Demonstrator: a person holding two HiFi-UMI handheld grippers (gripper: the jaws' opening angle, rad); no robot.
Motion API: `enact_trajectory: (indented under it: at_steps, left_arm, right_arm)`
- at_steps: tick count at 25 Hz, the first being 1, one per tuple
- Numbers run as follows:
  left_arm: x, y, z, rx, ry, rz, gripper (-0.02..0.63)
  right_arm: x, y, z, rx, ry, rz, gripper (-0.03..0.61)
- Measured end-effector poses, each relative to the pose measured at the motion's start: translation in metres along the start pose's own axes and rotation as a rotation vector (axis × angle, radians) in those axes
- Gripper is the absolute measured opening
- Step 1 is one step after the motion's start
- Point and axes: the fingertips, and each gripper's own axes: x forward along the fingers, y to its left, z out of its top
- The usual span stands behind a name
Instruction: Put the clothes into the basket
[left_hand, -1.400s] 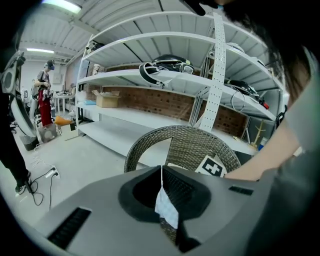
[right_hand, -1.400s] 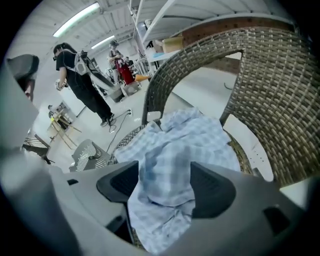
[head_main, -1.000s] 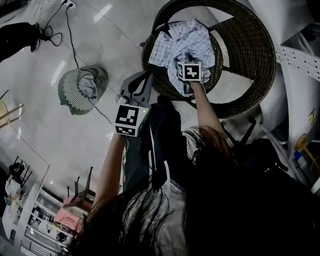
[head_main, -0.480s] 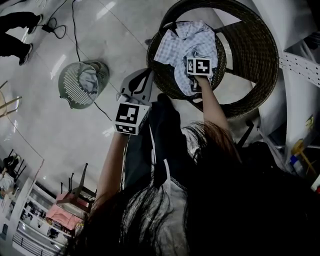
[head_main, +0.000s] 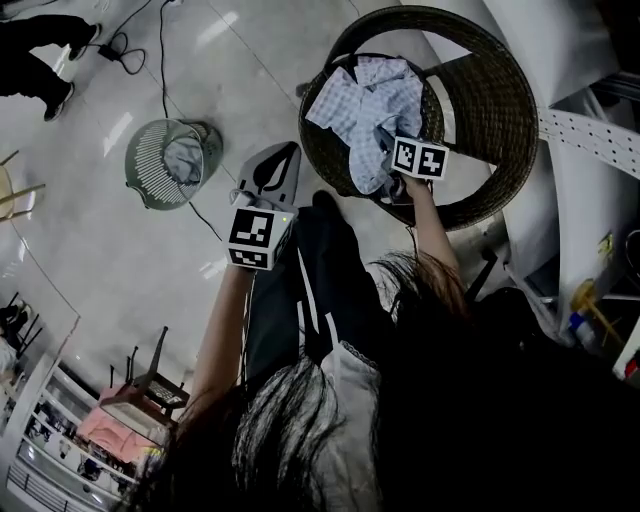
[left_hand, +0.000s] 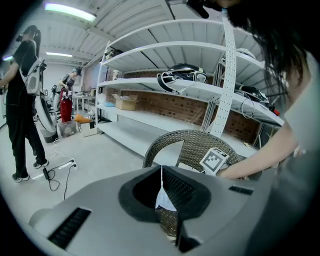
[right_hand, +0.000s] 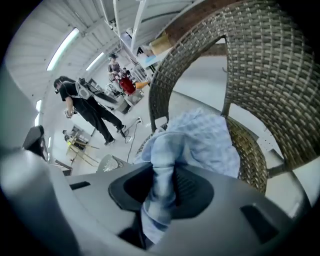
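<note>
The left tongs (head_main: 272, 175) are hanging over the floor (head_main: 90, 250) just in front of the person's dark trousers, their jaws pressed together with nothing caught in them. Beside them and a little farther out, the right tongs (head_main: 398, 183) are reaching over the near edge of a round wicker chair (head_main: 500, 90). Their jaws have just been closing and are now clenching a bunched fold of the blue checked shirt (head_main: 365, 100) – the cloth is running up between the pads and spreading out beyond them. The rest of the shirt is lying crumpled across the chair's seat, inside the curve of the woven back.

Well apart from the chair, off to the left tongs' side, a pale green slatted basket (head_main: 148, 165) is sitting on the floor with a light garment (head_main: 183, 158) already lying in it.

The floor is glossy pale tile, throwing back streaks of the ceiling lights. A dark cable (head_main: 165, 50) is trailing across it toward the far edge, where another person in black (head_main: 40, 40) is standing. Behind the chair, white metal shelving (left_hand: 165, 45) is running along a brick wall – boxes and dark bundled gear are resting on its levels – under long strip lights (left_hand: 70, 11).
</note>
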Motion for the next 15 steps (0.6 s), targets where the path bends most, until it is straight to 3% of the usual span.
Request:
enact_trajectory:
  at_steps: [8,15]
  left_arm:
    - [-0.046,-0.002,0.035,0.0,-0.061,0.06,0.02]
    - [-0.083,-0.003,0.061,-0.01,-0.095,0.108,0.02]
  right_arm:
    - [-0.079,0.063,0.053,-0.064,-0.141,0.102,0.103]
    - [-0.131,0.131,0.071,-0.223,-0.117,0.148,0.103]
